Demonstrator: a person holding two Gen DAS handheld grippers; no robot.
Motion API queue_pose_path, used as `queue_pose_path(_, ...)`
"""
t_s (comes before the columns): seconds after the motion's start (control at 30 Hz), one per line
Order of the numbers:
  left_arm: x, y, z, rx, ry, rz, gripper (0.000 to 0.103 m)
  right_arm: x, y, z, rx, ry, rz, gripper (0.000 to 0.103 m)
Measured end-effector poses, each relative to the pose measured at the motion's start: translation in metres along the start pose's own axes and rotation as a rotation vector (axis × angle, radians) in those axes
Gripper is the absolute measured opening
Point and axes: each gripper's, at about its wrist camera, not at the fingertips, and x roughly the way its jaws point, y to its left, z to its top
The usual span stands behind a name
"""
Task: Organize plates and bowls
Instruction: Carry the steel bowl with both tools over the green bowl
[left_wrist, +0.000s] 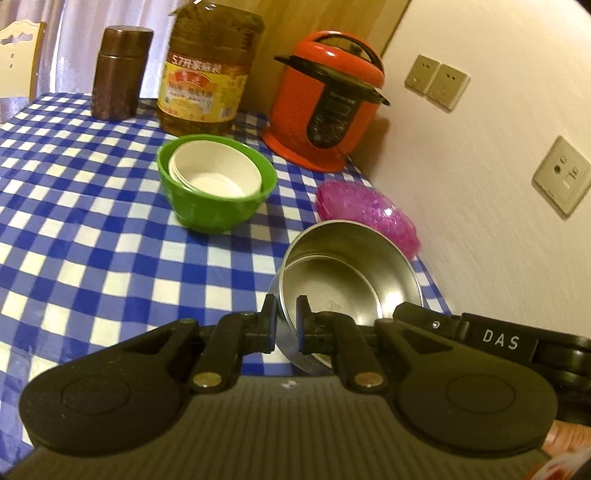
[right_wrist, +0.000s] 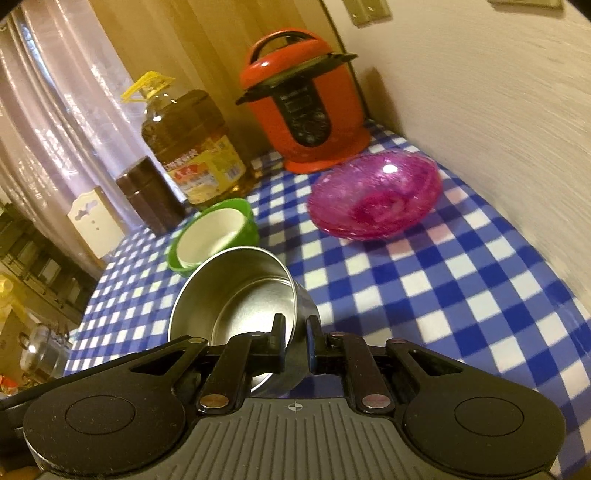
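Pinching the steel bowl (left_wrist: 347, 280) from two sides, you had both tools committed to the same rim. Your left tool (left_wrist: 287, 314) was closed on the near wall, one finger outside and one inside, and your right tool (right_wrist: 295, 332) held the opposite wall in the same way; in the left wrist view its black body showed at the bowl's far right edge. A second rim line showed inside the bowl, so it may have been two steel bowls nested, though I could not be sure. The bowl looked tilted and seemed to hang just above the blue checked surface (left_wrist: 92, 221), its mouth turned toward the back of the surface.

What the coming move turned on was where the stacks lay from that bowl. The green bowl (left_wrist: 218, 184), with white bowls (left_wrist: 216, 171) nested in it, stood ahead and to the left of your left tool, near the oil bottle (left_wrist: 207, 74). The pink glass plates (right_wrist: 373, 195) lay ahead and to the right, just in front of the red pressure cooker (right_wrist: 303, 110) and nearer your right tool. Judging by the task, the steel bowl would go beside or onto the green stack, so the carry ran forward and leftward, your left hand leading.
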Motion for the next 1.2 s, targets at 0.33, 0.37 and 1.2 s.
queue_pose_path(0.33,-0.001,0.018,0.029,-0.03,-0.037,0.021,0.009,0.019,0.027,0.026,-0.045,-0.023,0.048,0.011)
queue_pose_path(0.37,0.0,0.018,0.033,-0.029,-0.042,0.022,0.009,0.021,0.029,0.029,-0.047,-0.025,0.052,0.011)
queue_pose_path(1.2,0.049,0.064,0.112,-0.056,-0.118,0.052,0.009,0.112,0.061,0.096,-0.088,-0.03,0.116,0.01)
